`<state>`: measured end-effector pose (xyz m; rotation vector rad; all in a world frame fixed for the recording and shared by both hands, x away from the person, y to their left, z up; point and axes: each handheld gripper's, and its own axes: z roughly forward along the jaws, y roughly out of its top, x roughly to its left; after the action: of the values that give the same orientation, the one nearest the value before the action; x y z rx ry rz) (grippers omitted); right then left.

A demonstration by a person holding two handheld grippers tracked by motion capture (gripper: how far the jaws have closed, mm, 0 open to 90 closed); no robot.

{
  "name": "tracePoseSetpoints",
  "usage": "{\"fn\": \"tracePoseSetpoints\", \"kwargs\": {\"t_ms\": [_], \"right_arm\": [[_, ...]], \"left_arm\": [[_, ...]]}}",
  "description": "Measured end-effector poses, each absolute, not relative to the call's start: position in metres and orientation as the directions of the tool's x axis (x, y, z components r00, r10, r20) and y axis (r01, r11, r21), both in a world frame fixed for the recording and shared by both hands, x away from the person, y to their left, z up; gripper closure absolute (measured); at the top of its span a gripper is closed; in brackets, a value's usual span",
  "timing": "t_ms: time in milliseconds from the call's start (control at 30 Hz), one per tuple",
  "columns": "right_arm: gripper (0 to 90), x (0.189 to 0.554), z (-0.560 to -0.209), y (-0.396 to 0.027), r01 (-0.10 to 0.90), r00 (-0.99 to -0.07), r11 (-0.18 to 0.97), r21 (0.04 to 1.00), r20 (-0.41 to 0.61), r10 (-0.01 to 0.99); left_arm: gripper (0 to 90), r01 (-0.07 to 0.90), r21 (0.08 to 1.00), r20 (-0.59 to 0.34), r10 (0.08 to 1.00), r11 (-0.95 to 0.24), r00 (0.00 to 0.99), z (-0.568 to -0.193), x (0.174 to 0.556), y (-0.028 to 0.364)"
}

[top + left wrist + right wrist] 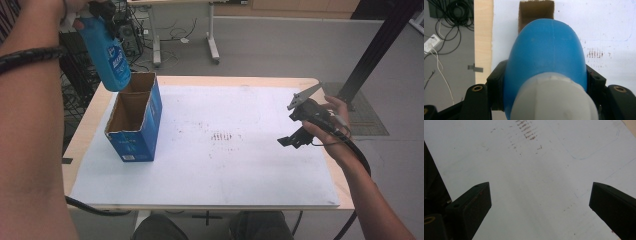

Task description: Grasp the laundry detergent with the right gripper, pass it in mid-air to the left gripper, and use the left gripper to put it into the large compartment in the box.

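Upper left of the high view: left gripper (97, 12), jaws clamped on a blue plastic bottle (107, 52), holds it above the open cardboard box (135, 117) on the tabletop (225, 165). The bottle looks rigid and smooth, probably slippery; the grip sits near the cap. Right gripper (295, 137): jaws wide, empty.

The bottle (107, 52) is bright blue with pale lettering on its label and a grey-white cap (554, 100). The box (135, 120) is blue outside, plain brown cardboard inside. The mat (260, 165) is white, with reddish-brown speckles at its centre. The tabletop (87, 127) is pale wood. Both grippers' jaws are black.
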<state>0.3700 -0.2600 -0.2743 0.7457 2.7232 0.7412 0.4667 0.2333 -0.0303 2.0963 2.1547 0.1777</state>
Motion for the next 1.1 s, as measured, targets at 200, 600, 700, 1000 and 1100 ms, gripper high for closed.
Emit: {"fn": "tracePoseSetpoints", "kwargs": {"t_ms": [200, 600, 700, 1000, 1100], "right_arm": [[4.0, 0.370, -0.277, -0.259, 0.417, -0.847, 0.743, 0.523, -0.074, 0.527], [4.0, 0.370, -0.280, -0.263, 0.427, -0.842, 0.742, 0.517, -0.071, 0.534], [4.0, 0.369, -0.281, -0.264, 0.427, -0.843, 0.742, 0.518, -0.070, 0.534], [4.0, 0.369, -0.283, -0.260, 0.426, -0.844, 0.748, 0.510, -0.074, 0.531], [4.0, 0.368, -0.284, -0.259, 0.426, -0.845, 0.749, 0.507, -0.073, 0.530]], "left_arm": [[36.7, 0.987, 0.156, -0.018, 1.000, 0.025, -0.022, -0.052, 0.468, 0.234], [36.7, 0.993, 0.115, -0.034, 0.999, 0.026, -0.022, -0.099, 0.469, 0.236], [36.7, 0.994, 0.109, -0.041, 0.999, 0.031, -0.026, -0.111, 0.468, 0.238], [36.7, 0.996, 0.087, -0.033, 0.999, 0.025, -0.023, -0.156, 0.467, 0.240], [36.6, 0.996, 0.083, -0.026, 0.999, 0.021, -0.019, -0.166, 0.467, 0.240]]}}
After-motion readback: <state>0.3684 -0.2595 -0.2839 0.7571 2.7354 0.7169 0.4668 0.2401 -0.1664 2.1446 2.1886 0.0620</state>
